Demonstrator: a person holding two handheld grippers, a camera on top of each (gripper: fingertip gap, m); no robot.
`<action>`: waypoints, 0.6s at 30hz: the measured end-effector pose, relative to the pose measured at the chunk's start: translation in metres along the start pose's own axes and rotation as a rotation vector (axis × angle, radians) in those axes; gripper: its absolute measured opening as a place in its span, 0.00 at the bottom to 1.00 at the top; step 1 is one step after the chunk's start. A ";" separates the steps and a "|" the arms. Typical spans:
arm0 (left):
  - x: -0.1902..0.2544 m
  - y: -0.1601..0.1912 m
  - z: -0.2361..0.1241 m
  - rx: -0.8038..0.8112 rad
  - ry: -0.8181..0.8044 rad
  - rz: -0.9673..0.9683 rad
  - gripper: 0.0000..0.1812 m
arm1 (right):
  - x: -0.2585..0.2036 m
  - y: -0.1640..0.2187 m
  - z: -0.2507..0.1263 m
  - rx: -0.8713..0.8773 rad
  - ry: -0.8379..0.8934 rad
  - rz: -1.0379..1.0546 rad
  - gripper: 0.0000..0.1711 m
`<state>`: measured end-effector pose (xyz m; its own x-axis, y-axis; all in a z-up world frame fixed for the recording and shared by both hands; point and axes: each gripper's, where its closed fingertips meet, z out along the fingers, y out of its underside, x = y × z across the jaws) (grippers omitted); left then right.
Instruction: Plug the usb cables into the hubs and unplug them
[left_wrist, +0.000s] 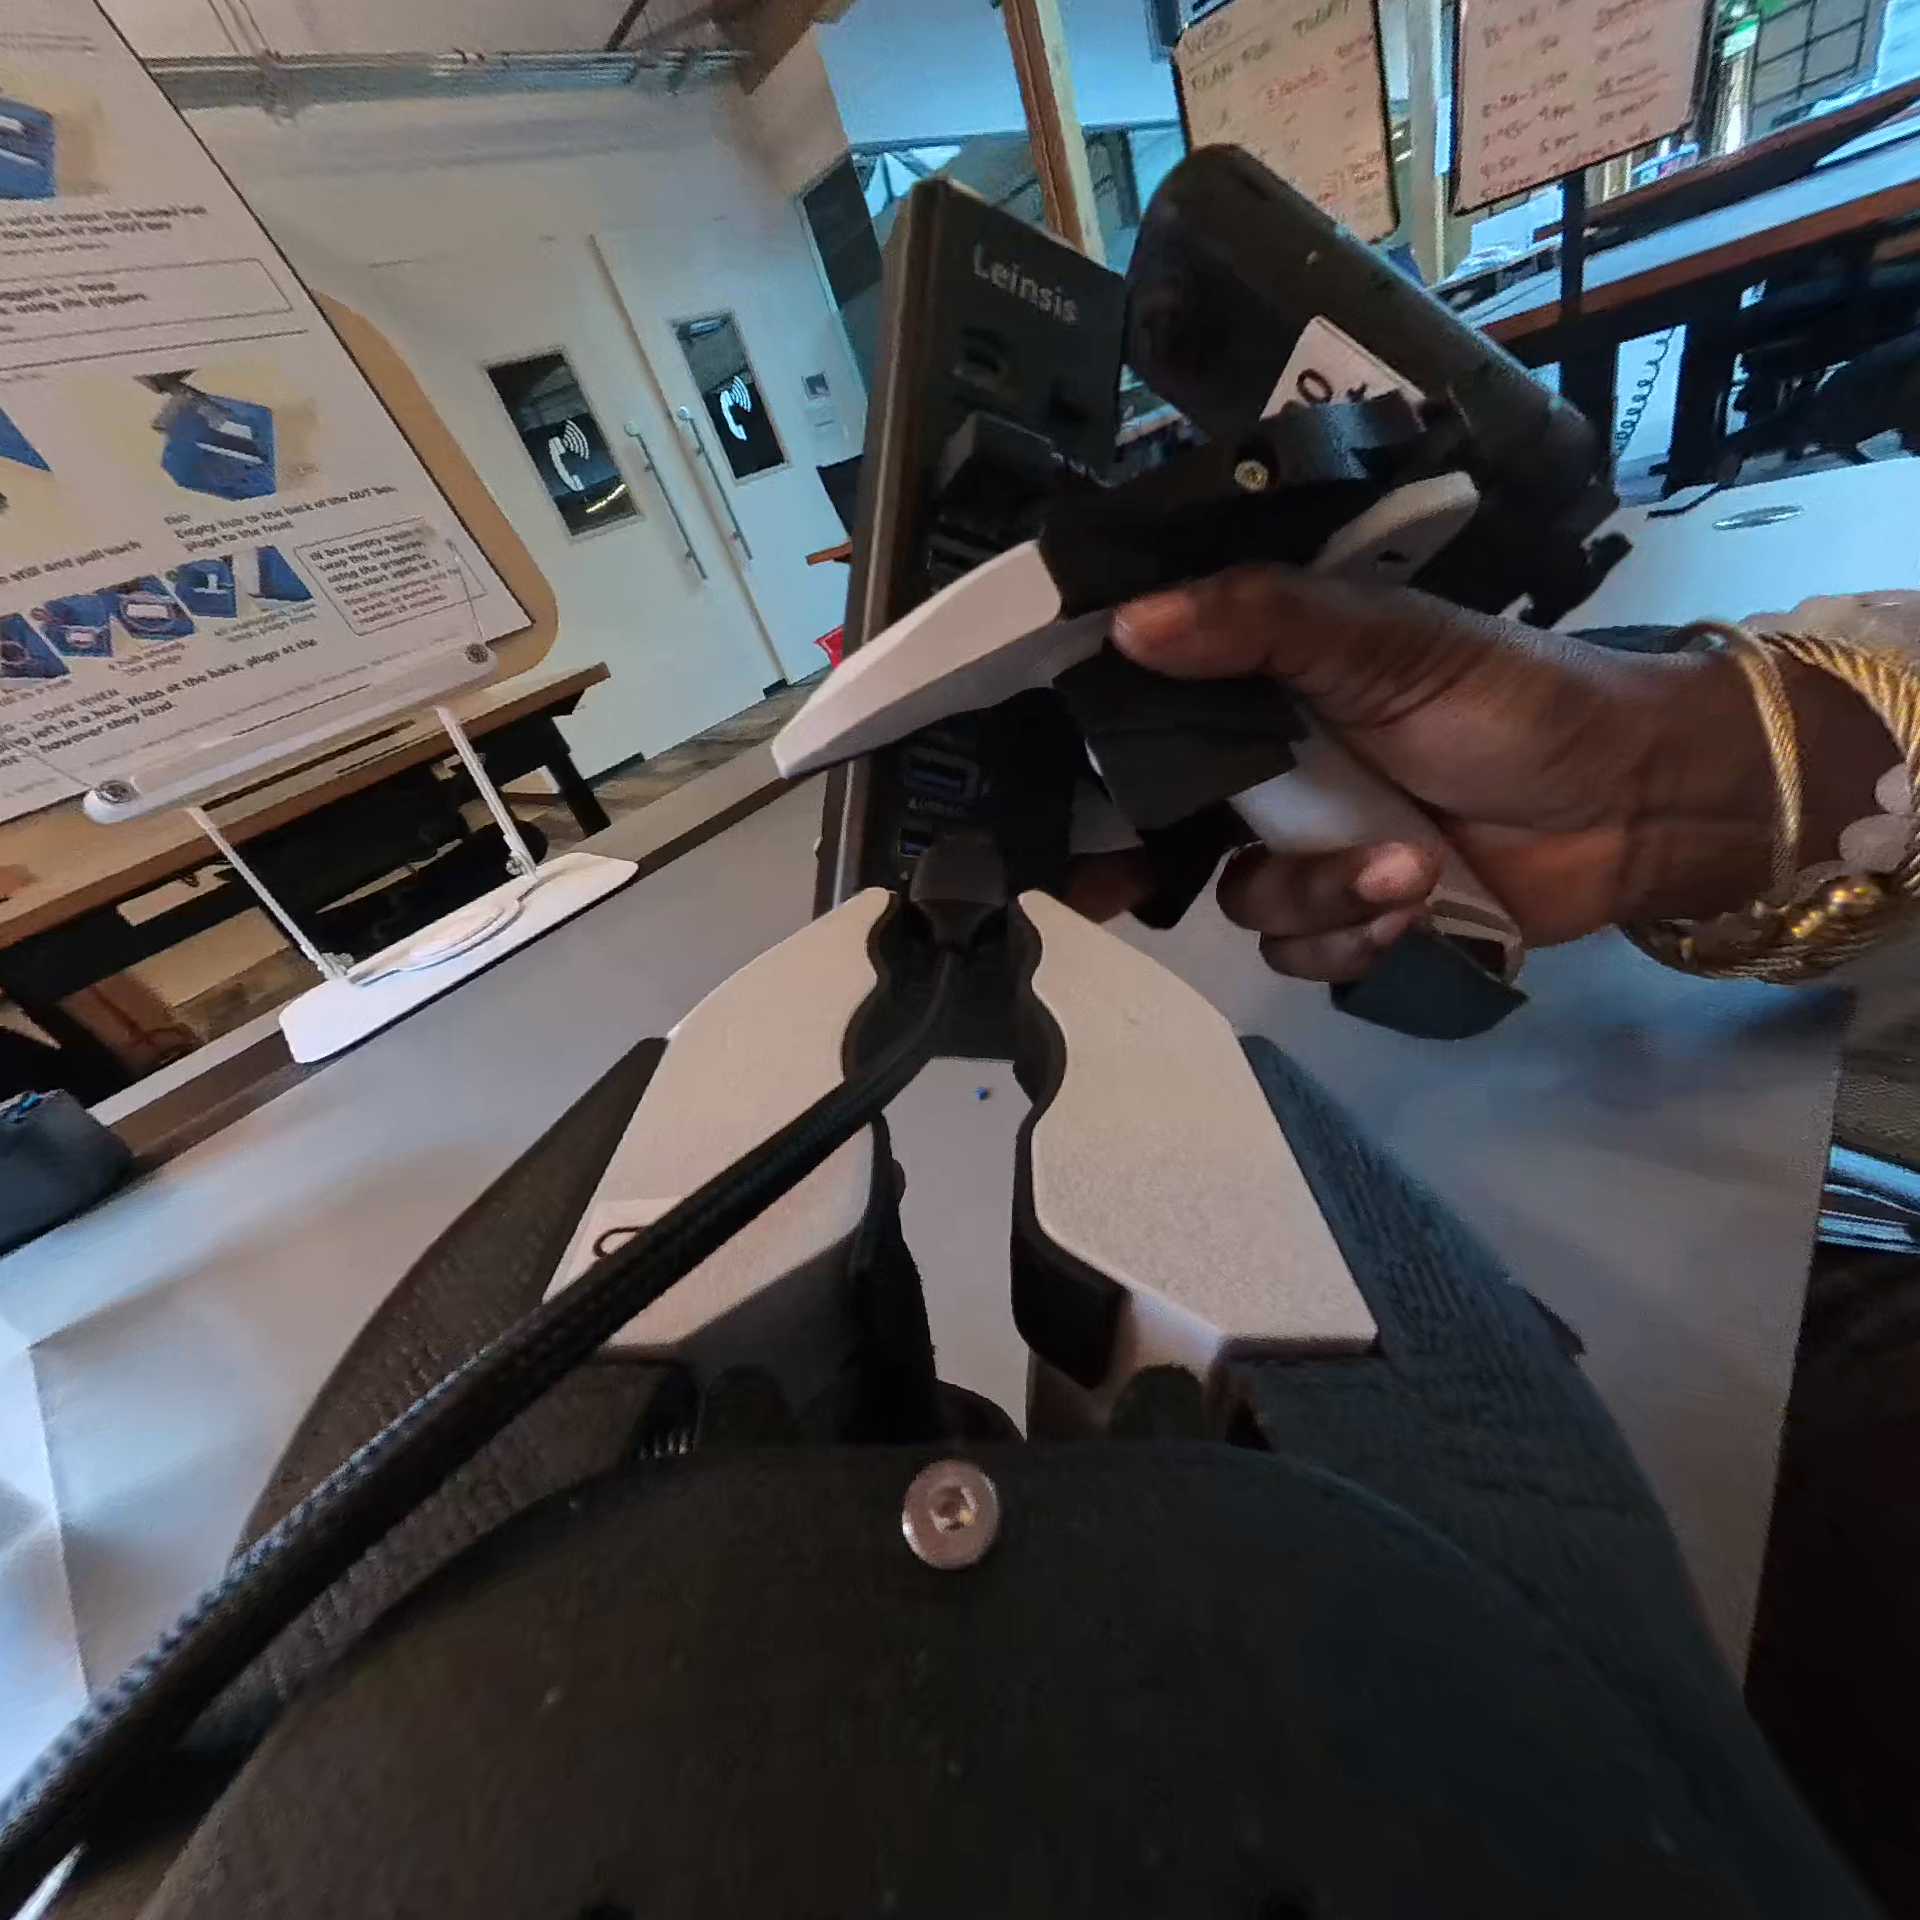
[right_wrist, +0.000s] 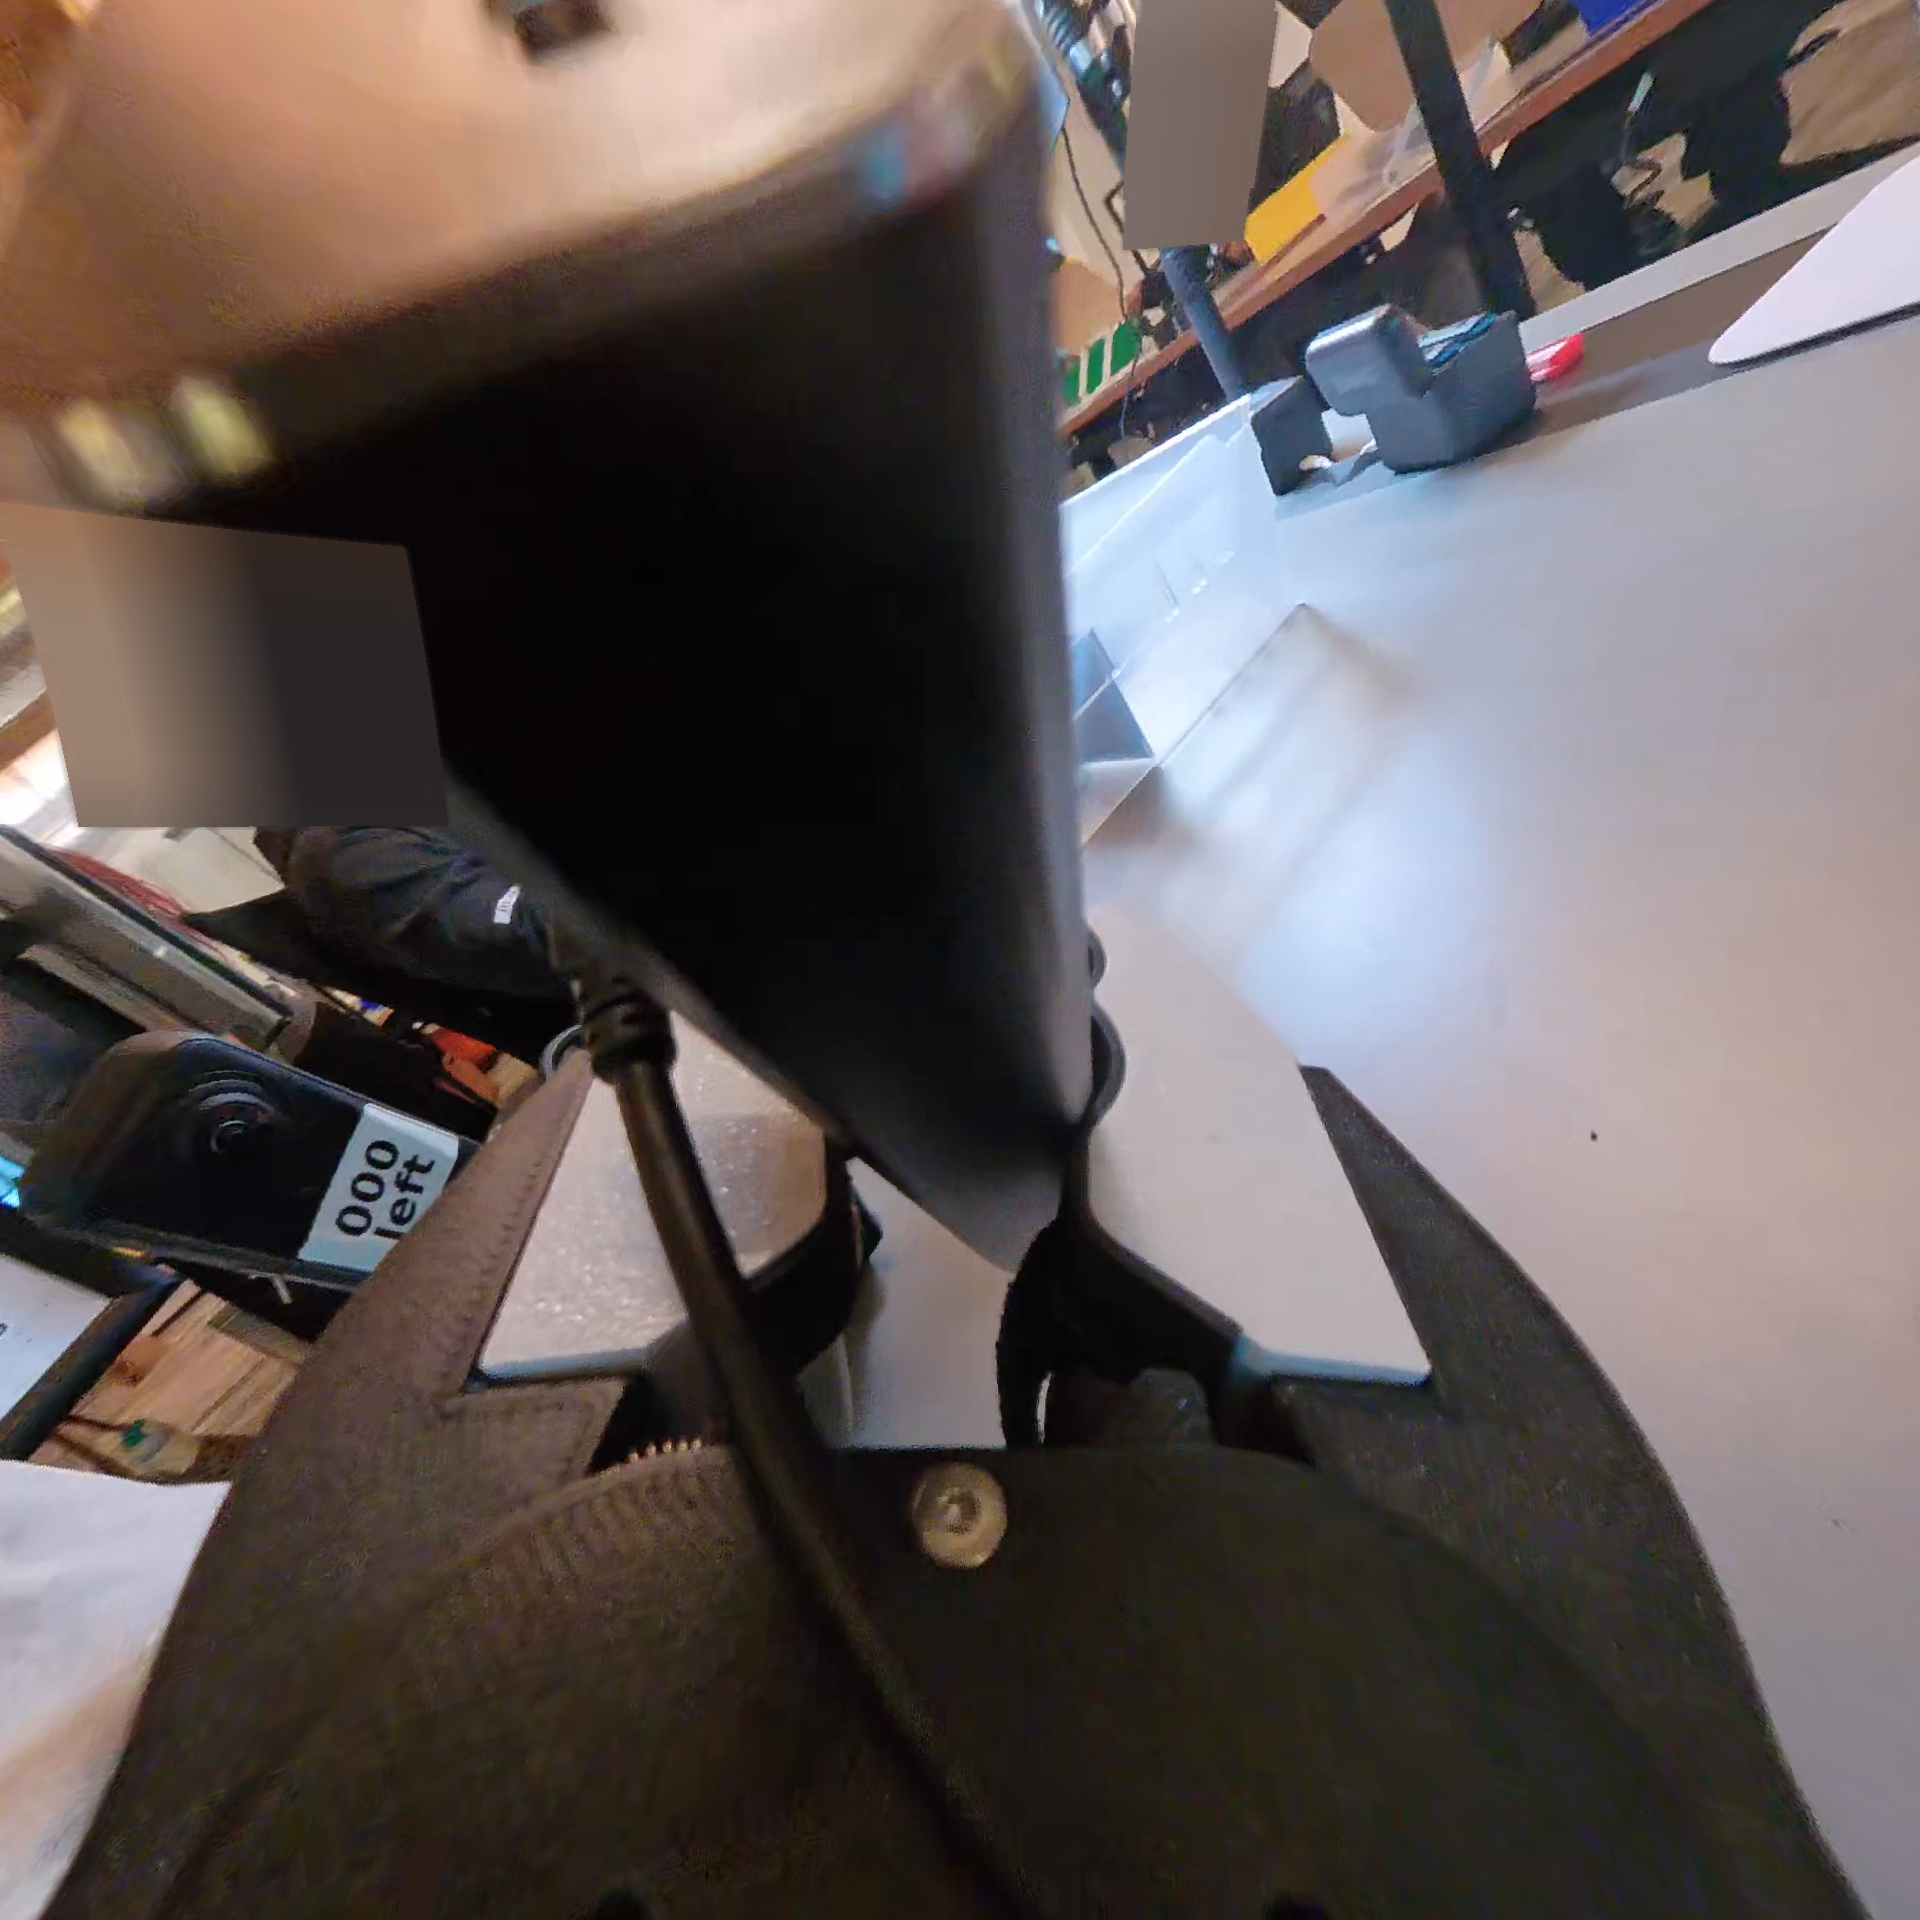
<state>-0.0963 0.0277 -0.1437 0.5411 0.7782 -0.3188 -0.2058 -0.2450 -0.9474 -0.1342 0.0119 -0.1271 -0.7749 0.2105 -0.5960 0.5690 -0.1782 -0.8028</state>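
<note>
Gripping a black USB plug (left_wrist: 954, 883) between its 2 white fingertips, the left gripper (left_wrist: 956, 920) holds that plug at a port low on the port face of the black hub (left_wrist: 977, 353). The plug's braided black cable (left_wrist: 582, 1320) trails back over the left finger and out past the lower left edge of the left wrist view.

The hub stands nearly upright, lifted clear of the grey tabletop (left_wrist: 1507, 1195), and 2 blue-lined ports (left_wrist: 940, 777) show just above the plug. How deep the plug sits in its port is hard to judge, since the fingertips hide the joint.

From the right side comes the right gripper (left_wrist: 1049, 727), held in a person's hand (left_wrist: 1507, 769) with gold bracelets at the wrist; its upper white finger lies across the hub's port face. In the right wrist view the right gripper's (right_wrist: 1049, 1132) fingers are clamped on the hub's (right_wrist: 727, 623) lower edge (the body fills much of that frame, dark and blurred), and a smooth black cord (right_wrist: 707, 1278) leaves the hub's lower left corner and runs back over the gripper.

Near the tabletop's far left edge stands a white stand (left_wrist: 457, 935) holding an instruction sheet (left_wrist: 177, 416). Grey boxes (right_wrist: 1423, 395) sit near the far edge in the right wrist view.
</note>
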 end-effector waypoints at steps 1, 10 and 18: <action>-0.001 0.000 0.000 0.004 -0.006 -0.002 0.09 | 0.001 0.001 -0.001 -0.012 -0.007 0.000 0.21; -0.008 -0.002 -0.004 0.017 -0.026 -0.046 0.10 | 0.035 0.004 -0.014 -0.014 0.162 -0.158 0.17; -0.008 -0.009 0.001 -0.012 -0.105 -0.138 0.10 | 0.009 -0.046 -0.028 0.381 0.157 -0.179 0.18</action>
<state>-0.0992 0.0240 -0.1331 0.4752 0.8608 -0.1821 -0.1256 -0.1385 -0.9824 -0.1597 0.0493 -0.0961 -0.7839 0.4085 -0.4676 0.2652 -0.4606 -0.8470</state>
